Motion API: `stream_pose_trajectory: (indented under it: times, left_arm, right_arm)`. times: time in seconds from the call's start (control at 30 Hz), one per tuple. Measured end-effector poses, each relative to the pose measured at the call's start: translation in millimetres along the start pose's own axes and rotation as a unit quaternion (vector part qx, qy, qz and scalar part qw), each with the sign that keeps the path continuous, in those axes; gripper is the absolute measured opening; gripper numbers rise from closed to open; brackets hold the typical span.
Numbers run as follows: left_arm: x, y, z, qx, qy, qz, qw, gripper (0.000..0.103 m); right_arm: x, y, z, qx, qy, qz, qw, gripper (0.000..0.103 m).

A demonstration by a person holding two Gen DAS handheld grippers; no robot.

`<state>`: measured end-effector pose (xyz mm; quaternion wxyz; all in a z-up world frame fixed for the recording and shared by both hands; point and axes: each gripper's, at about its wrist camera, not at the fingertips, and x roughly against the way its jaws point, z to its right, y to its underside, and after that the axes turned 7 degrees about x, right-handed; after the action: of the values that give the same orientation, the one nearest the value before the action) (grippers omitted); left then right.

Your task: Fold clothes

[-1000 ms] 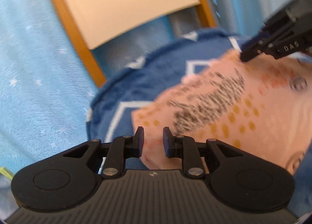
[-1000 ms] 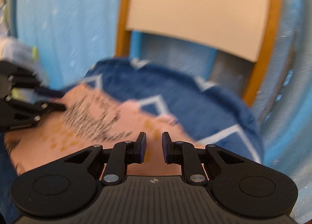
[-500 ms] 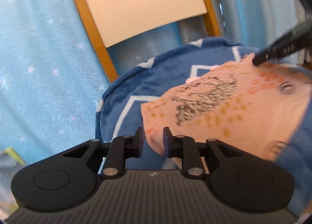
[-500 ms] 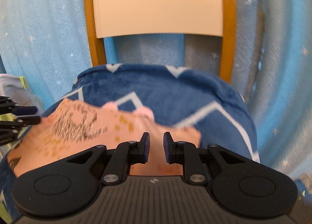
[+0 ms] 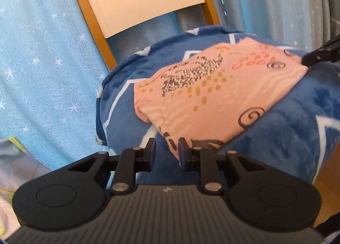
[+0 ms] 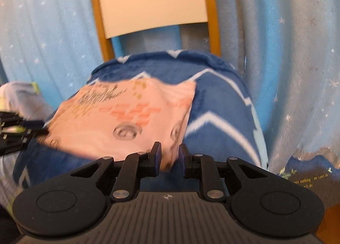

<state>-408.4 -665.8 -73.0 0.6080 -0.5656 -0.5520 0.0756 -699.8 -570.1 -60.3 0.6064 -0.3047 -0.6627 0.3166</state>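
Flanking pink garment (image 5: 212,97), both tongs level

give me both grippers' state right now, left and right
Left gripper: open, fingers either side of a near corner of the pink garment.
Right gripper: open, another corner between its fingers.

Your right gripper (image 6: 169,158) jaws apart, straddling near corner of pink garment (image 6: 127,123) on blue blanket (image 6: 216,116); chair (image 6: 153,4) behind.

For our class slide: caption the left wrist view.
Left gripper open at the near corner of a pink patterned cloth on a blue blanket.
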Motion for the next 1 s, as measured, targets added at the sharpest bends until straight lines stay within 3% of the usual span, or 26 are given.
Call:
stream_pose_trajectory:
  times: [0.2,0.37,0.57,0.73,1.0]
  left_arm:
    - [19,8,-7,0.034,-0.018,-0.010,0.9992,0.020]
    - [34,25,-6,0.107,0.003,-0.015,0.9942,0.021]
    - [39,27,4,0.134,-0.001,-0.010,0.9910,0.021]
    - [43,24,22,0.158,0.024,-0.007,0.9872,0.032]
    - [37,24,33,0.184,0.014,-0.013,0.9827,0.039]
  right_arm:
    - [13,7,-6,-0.012,0.006,0.005,1.000,0.022]
    - [22,20,-24,-0.027,-0.001,0.022,0.999,0.028]
    - [26,29,-35,-0.048,0.011,0.025,0.998,0.032]
    - [31,36,-44,-0.049,0.042,0.032,0.997,0.047]
    - [24,44,-60,-0.022,0.063,0.024,0.998,0.070]
